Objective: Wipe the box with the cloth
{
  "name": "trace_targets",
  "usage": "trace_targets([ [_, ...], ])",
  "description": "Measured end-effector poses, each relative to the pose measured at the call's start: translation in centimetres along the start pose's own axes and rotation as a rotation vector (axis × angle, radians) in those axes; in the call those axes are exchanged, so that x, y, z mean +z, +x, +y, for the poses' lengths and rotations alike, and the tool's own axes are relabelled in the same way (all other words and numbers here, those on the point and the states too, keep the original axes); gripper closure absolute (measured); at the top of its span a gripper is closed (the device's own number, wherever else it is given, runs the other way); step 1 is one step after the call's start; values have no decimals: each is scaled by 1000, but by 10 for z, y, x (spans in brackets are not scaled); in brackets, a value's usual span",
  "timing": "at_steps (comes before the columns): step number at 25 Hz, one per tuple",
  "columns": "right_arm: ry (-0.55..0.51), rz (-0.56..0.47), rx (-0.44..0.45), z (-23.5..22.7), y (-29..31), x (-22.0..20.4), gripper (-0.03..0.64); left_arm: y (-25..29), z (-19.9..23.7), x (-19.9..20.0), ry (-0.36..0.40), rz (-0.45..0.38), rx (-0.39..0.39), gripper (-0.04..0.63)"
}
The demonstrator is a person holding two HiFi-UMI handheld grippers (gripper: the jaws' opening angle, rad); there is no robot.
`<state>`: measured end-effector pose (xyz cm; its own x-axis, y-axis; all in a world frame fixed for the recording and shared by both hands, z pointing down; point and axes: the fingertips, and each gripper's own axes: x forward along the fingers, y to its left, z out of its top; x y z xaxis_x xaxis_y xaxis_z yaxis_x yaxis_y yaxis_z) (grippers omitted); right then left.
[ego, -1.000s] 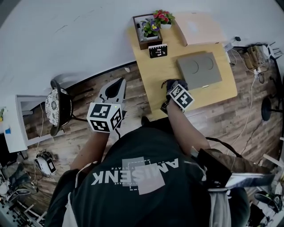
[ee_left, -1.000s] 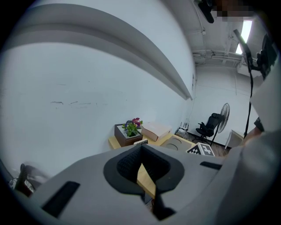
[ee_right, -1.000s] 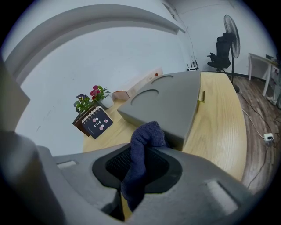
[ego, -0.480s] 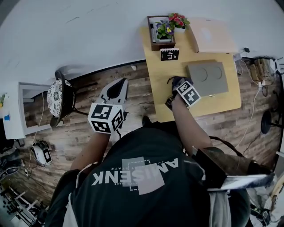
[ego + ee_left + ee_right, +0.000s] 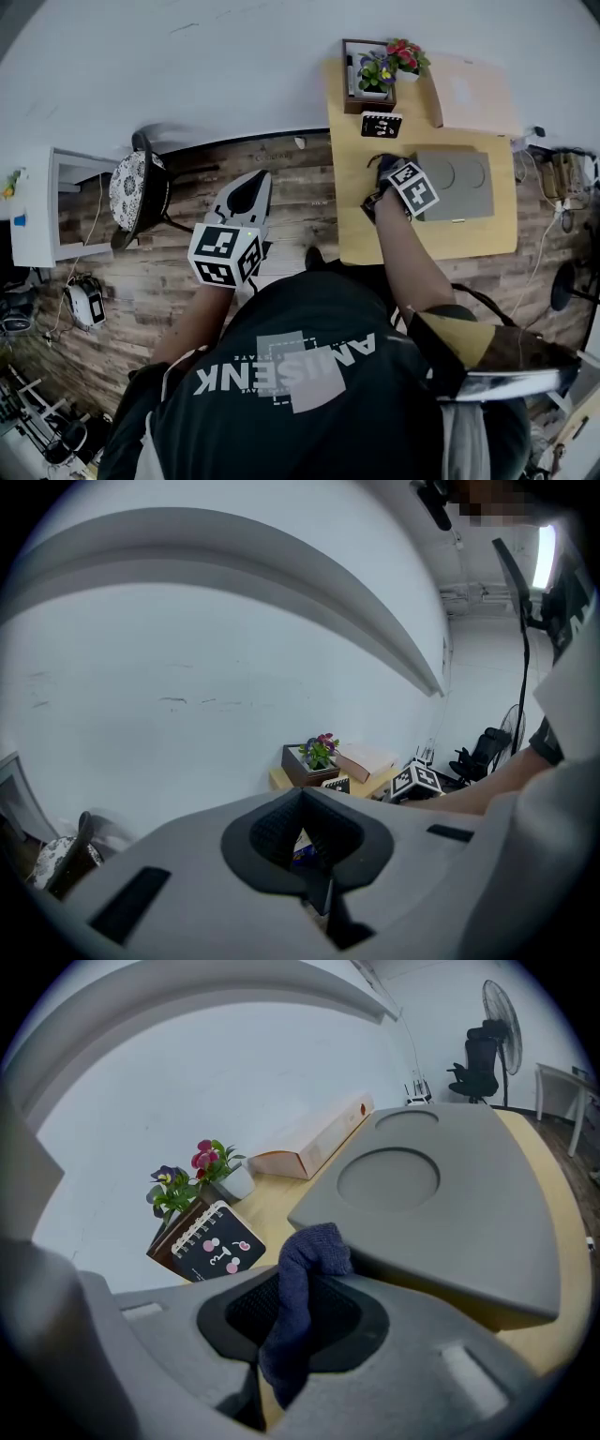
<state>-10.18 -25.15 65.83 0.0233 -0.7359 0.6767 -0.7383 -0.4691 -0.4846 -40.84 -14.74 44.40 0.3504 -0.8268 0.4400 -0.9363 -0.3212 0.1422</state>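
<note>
A flat grey box [image 5: 459, 183] with two round recesses lies on the light wooden table [image 5: 422, 244]. My right gripper [image 5: 387, 171] sits at the box's left edge, shut on a dark blue cloth [image 5: 298, 1302]. The cloth's top end rests against the near left corner of the box [image 5: 441, 1185]. My left gripper [image 5: 249, 187] hovers over the wooden floor left of the table, away from the box. In the left gripper view its jaws [image 5: 314, 855] stand shut with nothing between them.
At the table's back stand a wooden tray with flowers [image 5: 375, 67], a spiral notebook [image 5: 382, 124] and a long tan box [image 5: 469, 94]. A chair with a patterned cushion [image 5: 131, 192] and a white shelf [image 5: 42, 220] are at the left. Cables [image 5: 562, 173] lie right of the table.
The head camera has shifted, so the table sits further right in view. My right gripper with the cloth has moved forward along the box's left side. The left gripper has stayed put.
</note>
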Motion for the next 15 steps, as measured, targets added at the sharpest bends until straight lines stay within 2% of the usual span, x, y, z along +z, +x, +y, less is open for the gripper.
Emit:
trace_targets([
  [6, -2, -5, 27, 15, 12, 9, 545, -8, 4, -1, -11, -2, 22, 595],
  [9, -44, -3, 47, 23, 13, 13, 543, -12, 6, -5, -18, -1, 33, 595],
  [15, -101, -8, 145, 42, 0, 23, 543, -15, -3, -8, -18, -16, 20, 595],
])
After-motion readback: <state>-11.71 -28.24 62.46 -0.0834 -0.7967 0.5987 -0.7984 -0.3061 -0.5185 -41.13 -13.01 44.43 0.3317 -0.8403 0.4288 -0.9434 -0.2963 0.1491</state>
